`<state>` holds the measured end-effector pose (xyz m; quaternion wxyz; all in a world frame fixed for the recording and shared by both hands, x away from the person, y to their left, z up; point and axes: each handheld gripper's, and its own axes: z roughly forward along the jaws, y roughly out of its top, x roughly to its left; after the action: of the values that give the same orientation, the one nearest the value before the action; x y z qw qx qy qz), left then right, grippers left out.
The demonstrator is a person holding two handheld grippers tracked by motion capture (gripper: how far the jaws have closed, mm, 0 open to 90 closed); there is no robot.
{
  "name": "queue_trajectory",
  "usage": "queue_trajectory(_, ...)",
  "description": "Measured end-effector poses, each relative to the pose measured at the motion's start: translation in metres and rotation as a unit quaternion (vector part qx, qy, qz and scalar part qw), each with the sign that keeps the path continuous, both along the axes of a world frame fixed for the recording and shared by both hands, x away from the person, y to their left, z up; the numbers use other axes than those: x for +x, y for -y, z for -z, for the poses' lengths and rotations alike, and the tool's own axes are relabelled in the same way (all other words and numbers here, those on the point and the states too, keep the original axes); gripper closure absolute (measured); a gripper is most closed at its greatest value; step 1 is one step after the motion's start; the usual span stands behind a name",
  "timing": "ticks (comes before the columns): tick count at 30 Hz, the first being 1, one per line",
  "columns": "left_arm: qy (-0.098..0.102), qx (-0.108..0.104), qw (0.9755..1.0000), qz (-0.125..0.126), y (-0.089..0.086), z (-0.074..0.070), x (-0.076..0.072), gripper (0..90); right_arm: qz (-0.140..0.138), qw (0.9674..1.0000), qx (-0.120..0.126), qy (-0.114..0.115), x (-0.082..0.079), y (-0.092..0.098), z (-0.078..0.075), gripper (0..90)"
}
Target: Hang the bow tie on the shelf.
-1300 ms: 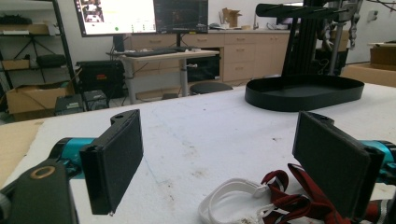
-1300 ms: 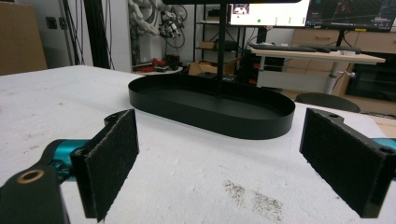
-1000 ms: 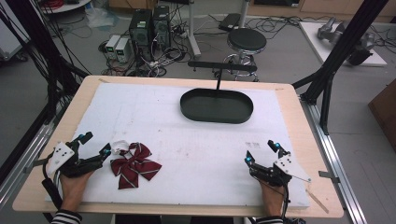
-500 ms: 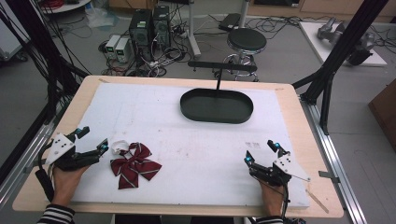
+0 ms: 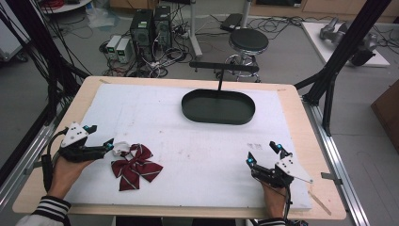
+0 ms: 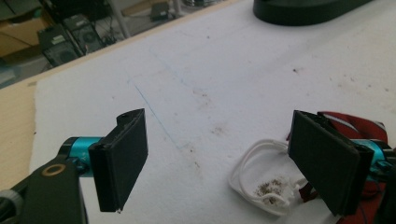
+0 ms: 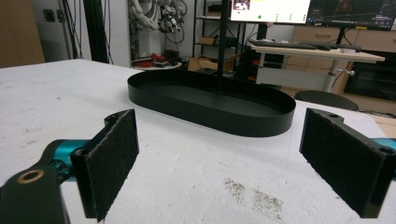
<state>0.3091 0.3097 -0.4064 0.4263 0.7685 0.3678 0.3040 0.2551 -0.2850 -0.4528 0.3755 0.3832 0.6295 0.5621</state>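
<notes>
- Left gripper (image 5: 101,136): you are holding it low over the white mat (image 5: 197,141) at the left, jaws wide apart and gripping nothing.
- Bow tie (image 5: 135,165): it is lying flat on the mat just beside that gripper, its white strap loop (image 6: 261,179) sitting close to one jaw; nothing is lifting it yet.
- Black oval tray (image 5: 218,106): it is standing empty at the far centre, well apart from the bow tie; pickup and any transfer are judged as remaining.
- Right gripper (image 5: 263,154): you are resting it at the near right, jaws spread, facing the tray.
</notes>
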Motion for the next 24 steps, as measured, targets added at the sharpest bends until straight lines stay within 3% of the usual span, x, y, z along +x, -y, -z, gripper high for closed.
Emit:
queue_trajectory(5, -0.038, 0.031, 0.9987, 0.01, 0.003, -0.004, 0.01, 20.8, 0.001, 1.0, -0.002, 0.001, 0.0, 0.0, 0.0, 10.8)
queue_trajectory(10, -0.08, 0.062, 0.9946, 0.02, 0.009, -0.004, 0.018, 23.0, 0.0, 1.0, -0.001, 0.001, 0.0, 0.0, 0.0, 10.9)
queue_trajectory(17, -0.109, 0.08, 0.9904, 0.029, 0.014, -0.004, 0.027, 29.9, 0.0, 1.0, -0.001, 0.001, 0.0, 0.0, 0.0, 10.9)
queue_trajectory(24, -0.134, 0.118, 0.9835, 0.029, 0.019, -0.004, 0.036, 32.0, 0.0, 1.0, 0.002, 0.0, 0.0, 0.0, 0.0, 10.8)
